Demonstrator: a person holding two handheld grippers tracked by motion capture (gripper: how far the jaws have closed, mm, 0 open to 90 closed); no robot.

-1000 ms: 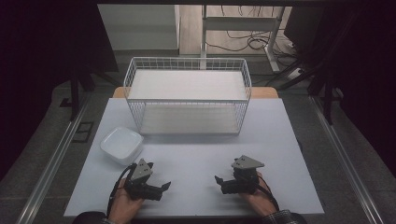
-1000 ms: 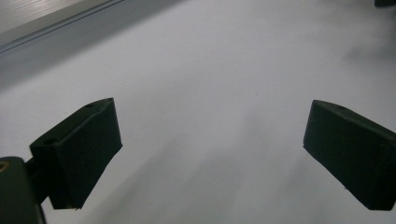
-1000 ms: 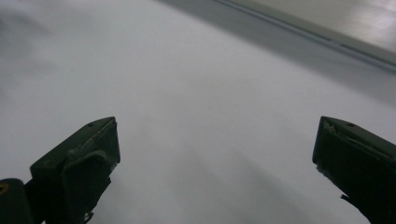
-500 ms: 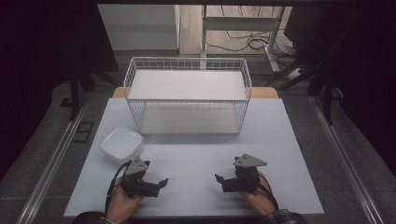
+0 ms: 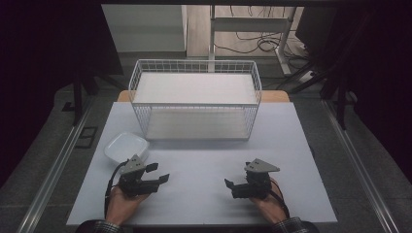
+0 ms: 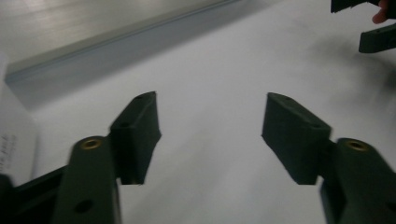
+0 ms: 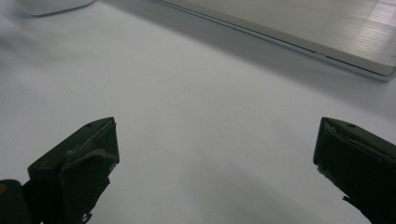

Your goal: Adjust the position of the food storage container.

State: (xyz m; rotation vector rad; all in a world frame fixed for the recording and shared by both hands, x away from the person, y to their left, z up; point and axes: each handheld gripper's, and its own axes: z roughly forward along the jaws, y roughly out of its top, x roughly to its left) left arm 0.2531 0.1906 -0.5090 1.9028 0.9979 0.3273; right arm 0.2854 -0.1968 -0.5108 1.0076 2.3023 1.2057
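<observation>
Nothing moved yet: left tongs (image 5: pixel 160 173), empty, jaws just narrowing but apart, sit at five o'clock of the white dish (image 5: pixel 126 146); right tongs (image 5: pixel 232 187) wide apart; wire basket (image 5: pixel 195 99) empty at twelve on the counter (image 5: pixel 204 170).

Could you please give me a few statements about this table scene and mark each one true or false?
1. The white dish sits inside the wire basket. False: it rests on the table, in front of the basket's left corner.
2. The left gripper holds nothing. True: its jaws have just been closing, with nothing between them.
3. The right gripper clamps the dish. False: its jaws stand open over bare table.
4. The basket stands at the table's far side. True.
</observation>
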